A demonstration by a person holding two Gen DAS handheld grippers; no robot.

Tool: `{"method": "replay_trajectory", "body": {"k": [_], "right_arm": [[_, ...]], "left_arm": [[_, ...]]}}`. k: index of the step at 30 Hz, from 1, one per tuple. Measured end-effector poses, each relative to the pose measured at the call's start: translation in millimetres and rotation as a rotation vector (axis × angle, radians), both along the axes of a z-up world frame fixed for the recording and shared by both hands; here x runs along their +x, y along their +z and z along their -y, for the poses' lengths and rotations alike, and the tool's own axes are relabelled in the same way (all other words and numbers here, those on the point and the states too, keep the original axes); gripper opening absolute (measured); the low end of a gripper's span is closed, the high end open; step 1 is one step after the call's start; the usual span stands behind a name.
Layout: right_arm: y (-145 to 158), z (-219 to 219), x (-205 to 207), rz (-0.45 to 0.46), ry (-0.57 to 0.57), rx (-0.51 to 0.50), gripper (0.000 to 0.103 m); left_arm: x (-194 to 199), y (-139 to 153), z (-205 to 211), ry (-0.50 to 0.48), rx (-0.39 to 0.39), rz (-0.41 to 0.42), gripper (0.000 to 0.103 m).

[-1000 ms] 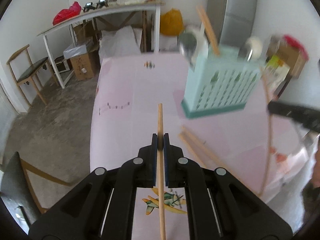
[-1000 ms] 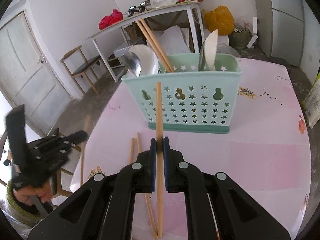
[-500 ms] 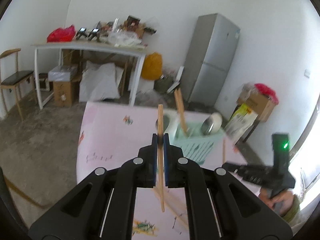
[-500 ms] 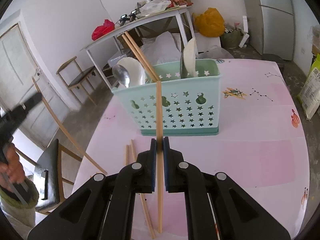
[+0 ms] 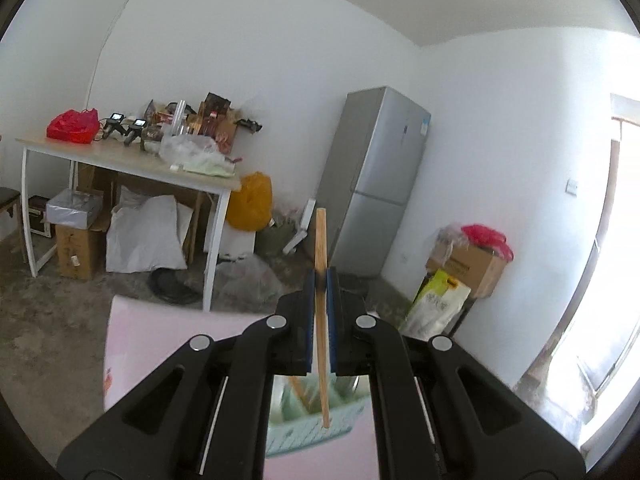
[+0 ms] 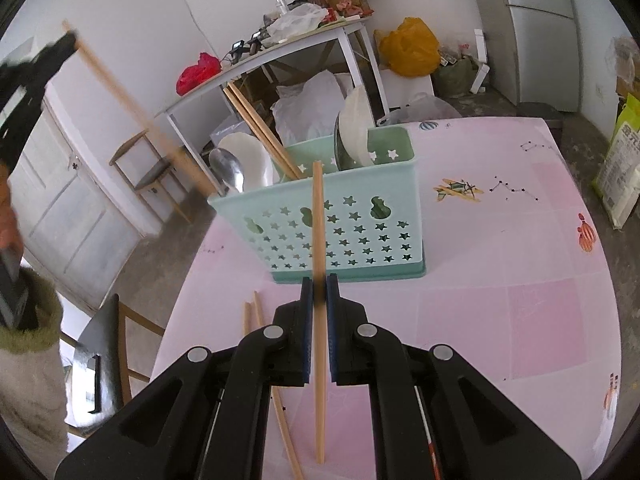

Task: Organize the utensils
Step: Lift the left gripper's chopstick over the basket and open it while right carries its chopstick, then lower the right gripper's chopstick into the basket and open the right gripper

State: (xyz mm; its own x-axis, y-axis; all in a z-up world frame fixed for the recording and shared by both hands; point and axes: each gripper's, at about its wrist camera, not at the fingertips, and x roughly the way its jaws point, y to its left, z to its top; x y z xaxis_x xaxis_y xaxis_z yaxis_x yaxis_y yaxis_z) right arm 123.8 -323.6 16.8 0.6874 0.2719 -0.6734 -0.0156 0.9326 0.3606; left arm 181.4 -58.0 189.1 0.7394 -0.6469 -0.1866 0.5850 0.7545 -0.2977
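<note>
Mint star-punched caddy (image 6: 340, 228), pink table (image 6: 520, 280)

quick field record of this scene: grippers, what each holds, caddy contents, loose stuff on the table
left gripper: shut on a chopstick, raised above the caddy
right gripper: shut on a second chopstick, in front of the caddy
caddy: mint green, star cutouts, upright on the pink table
in caddy: metal spoon, white spoons, two chopsticks
loose on table: two chopsticks left of the right gripper
</note>
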Motion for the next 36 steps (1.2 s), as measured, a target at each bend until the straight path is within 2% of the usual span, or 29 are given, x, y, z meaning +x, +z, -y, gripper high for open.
{"method": "replay_trajectory", "body": {"k": [6,12,16,21,22,24,29,36], "right_arm": [[-2,3,1,0.0,-0.001,0.009,0.007],[-1,4,1,0.0,-0.005,0.012,0.007],[-1,5,0,-0.003,-0.008,0.011,0.007],[-1,8,-1,-0.006,-0.018,0.008,0.007],[-1,9,-2,-0.006,-0.02,0.009,0.007],[0,9,-3,-0.005,-0.025,0.008,0.007],[3,9,-4,0.002,-0.034,0.005,0.007],[18,9,-10,0.044,-0.048,-0.006,0.007]], "left_arm": [[30,-11,40,0.049,0.017,0.026,0.004],[56,-47,76,0.087,0.063,0.012,0.004],[65,-72,81,0.083,0.052,-0.034,0.004],[55,-102,69,0.048,0.05,-0.096,0.006],[51,-106,64,0.04,0.055,-0.107,0.008],[43,-114,54,0.032,0.064,-0.136,0.022],[21,-125,25,0.036,0.072,-0.171,0.041],[-7,-143,-8,0.045,0.106,-0.227,0.06]]}}
